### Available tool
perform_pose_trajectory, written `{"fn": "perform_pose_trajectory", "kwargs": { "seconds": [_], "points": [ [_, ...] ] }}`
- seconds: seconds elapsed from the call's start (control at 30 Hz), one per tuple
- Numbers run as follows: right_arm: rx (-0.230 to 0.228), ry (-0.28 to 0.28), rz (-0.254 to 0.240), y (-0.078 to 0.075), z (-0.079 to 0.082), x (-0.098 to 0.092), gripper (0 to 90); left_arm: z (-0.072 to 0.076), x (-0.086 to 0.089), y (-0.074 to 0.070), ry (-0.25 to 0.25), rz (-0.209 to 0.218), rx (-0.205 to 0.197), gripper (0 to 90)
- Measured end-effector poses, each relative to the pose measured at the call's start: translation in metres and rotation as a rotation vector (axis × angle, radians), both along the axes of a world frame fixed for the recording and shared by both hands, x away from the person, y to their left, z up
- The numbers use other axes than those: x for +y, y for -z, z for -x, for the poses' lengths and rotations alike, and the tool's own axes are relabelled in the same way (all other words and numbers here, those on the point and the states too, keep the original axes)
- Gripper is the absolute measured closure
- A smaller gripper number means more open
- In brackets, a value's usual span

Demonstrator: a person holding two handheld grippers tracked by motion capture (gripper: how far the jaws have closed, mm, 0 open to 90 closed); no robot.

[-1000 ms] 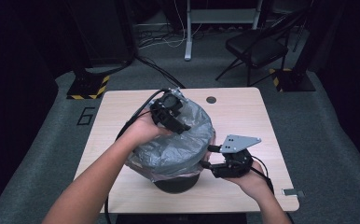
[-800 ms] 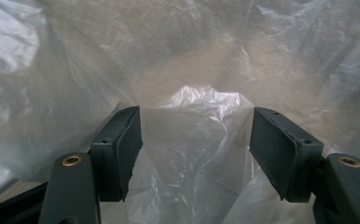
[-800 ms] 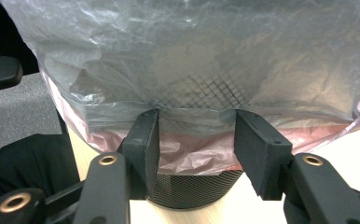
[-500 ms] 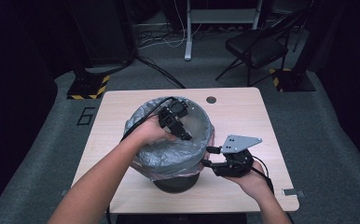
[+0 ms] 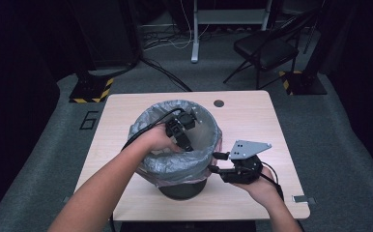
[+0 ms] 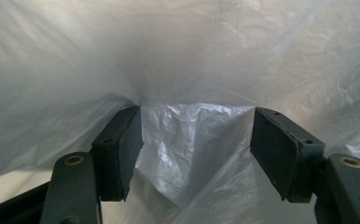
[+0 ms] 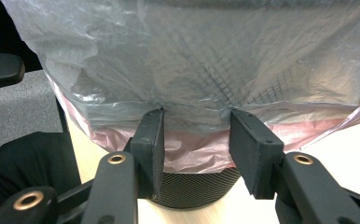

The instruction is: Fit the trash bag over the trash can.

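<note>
Bag (image 5: 175,162) lines mesh bin (image 5: 182,189) mid-table (image 5: 252,113); L gripper (image 5: 188,145) down inside, jaws wide, gripping nothing, prob to push liner flat; R gripper (image 5: 215,162) at outer rim, jaws just closed some, half open astride overhang, tips poking film, steadying.

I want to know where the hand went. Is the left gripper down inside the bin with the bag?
Yes, in the high view the left gripper reaches down inside the clear bag that lines the black mesh bin.
</note>
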State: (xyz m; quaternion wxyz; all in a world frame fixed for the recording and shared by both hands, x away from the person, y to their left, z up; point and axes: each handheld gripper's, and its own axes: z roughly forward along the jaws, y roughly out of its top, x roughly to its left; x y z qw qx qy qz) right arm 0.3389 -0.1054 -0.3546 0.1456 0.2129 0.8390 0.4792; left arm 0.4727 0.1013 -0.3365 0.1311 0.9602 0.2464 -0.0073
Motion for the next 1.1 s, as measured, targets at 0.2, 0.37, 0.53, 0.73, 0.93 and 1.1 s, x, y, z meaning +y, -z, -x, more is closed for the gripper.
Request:
{"fn": "perform_pose_trajectory", "kwargs": {
  "seconds": [0.2, 0.37, 0.53, 0.73, 0.93, 1.1],
  "points": [
    [0.004, -0.006, -0.008, 0.001, -0.001, -0.001, 53.4, 0.007, 0.02, -0.067, 0.006, 0.091, -0.177, 35.8],
    [0.005, 0.0, -0.006, 0.001, -0.001, 0.0, 52.8, 0.009, 0.034, -0.068, -0.036, 0.076, -0.153, 33.2],
    [0.005, 0.002, -0.004, 0.001, -0.001, 0.0, 52.7, 0.023, 0.026, -0.054, 0.041, 0.122, -0.117, 33.6],
    [0.003, -0.005, -0.008, 0.001, -0.004, -0.001, 52.7, 0.053, -0.006, -0.047, 0.226, 0.141, -0.074, 34.7],
    [0.003, 0.003, -0.007, 0.001, -0.004, -0.002, 51.0, 0.059, -0.014, -0.042, 0.248, 0.137, -0.013, 39.5],
    [0.001, 0.004, -0.009, 0.002, -0.004, -0.002, 50.5, 0.049, -0.009, -0.044, 0.206, 0.129, -0.065, 35.3]
  ]
}}
